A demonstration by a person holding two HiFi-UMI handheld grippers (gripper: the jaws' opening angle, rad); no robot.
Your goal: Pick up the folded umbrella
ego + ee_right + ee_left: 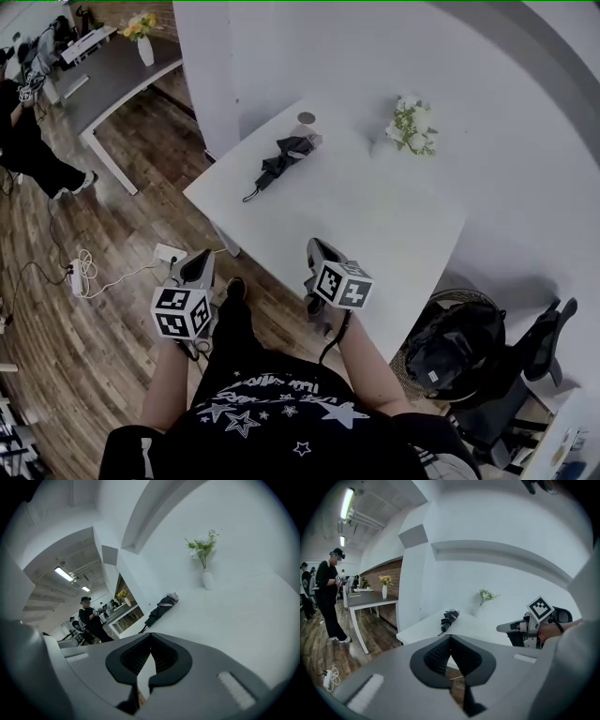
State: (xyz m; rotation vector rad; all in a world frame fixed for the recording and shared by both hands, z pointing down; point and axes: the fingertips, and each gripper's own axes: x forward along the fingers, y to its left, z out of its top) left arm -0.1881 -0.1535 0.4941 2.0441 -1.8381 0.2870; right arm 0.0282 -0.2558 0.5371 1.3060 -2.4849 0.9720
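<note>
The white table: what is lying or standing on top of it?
A folded dark umbrella lies near its far left corner; a vase of white flowers stands by the wall. The surface beneath the umbrella is covered.

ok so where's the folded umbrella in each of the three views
Head view: the folded umbrella lies upper centre, by the upper left edge of the white table.
Left gripper view: the umbrella sits centre, above the jaws.
Right gripper view: the umbrella sits centre, above the jaws.
Shared landmark: the vase of white flowers, right of it in every view.
</note>
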